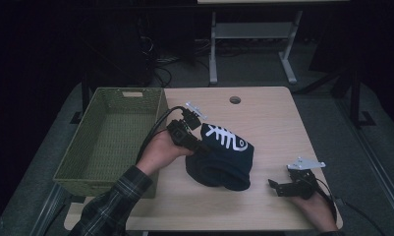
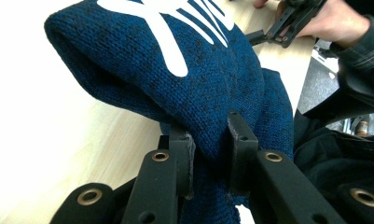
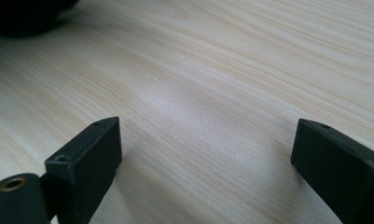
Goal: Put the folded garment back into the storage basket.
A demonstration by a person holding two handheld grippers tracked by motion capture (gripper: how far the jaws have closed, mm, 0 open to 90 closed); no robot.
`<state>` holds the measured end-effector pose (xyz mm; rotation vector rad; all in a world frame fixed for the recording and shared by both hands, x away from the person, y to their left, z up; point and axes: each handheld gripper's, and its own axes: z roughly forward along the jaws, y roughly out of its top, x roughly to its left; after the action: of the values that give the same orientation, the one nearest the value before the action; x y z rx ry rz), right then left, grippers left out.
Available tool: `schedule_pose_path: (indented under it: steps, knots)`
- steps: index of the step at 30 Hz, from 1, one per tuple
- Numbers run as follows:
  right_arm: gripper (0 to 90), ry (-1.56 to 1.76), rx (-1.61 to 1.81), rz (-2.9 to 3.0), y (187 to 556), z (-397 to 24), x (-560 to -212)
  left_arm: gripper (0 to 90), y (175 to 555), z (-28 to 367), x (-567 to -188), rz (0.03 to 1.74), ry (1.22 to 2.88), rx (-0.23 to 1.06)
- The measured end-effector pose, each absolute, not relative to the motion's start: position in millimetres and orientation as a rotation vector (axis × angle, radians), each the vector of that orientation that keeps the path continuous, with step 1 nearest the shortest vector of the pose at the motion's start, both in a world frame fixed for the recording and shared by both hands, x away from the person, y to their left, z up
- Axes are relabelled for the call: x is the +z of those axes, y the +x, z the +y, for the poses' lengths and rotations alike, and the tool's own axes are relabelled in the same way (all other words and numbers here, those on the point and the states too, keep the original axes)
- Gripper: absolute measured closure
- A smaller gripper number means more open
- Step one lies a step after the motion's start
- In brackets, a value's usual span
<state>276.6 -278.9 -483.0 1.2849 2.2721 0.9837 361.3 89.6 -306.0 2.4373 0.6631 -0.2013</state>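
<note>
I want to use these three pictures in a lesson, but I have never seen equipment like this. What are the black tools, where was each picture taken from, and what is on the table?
No robot here: a person holds a hand-operated clamp, called a gripper, in each hand. The high view looks down on the wooden table from above. The other two come from small cameras riding on the grippers, looking along their black jaws.

The left gripper is pinching a fold of a dark blue knitted garment with a white printed pattern; seen from above, part of it is raised off the table. The right gripper rests near the table's right front edge, jaws wide apart, nothing between them, just bare wood beneath.

A green woven basket sits at the table's left side.
</note>
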Motion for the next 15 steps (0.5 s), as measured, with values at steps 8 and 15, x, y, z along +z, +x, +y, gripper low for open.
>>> schedule_pose_path:
  steps: [8, 15]
  knots:
    - [8.3, 1.285, 0.981, 2.269, 277.3, -278.9, -483.0, 76.2, 363.6, 109.2, -281.7, 0.68, 2.431, -0.17]
    - [8.3, 1.284, 0.981, 2.269, 277.3, -278.9, -483.0, 76.2, 363.9, 130.1, -262.4, 0.709, 2.407, -0.165]
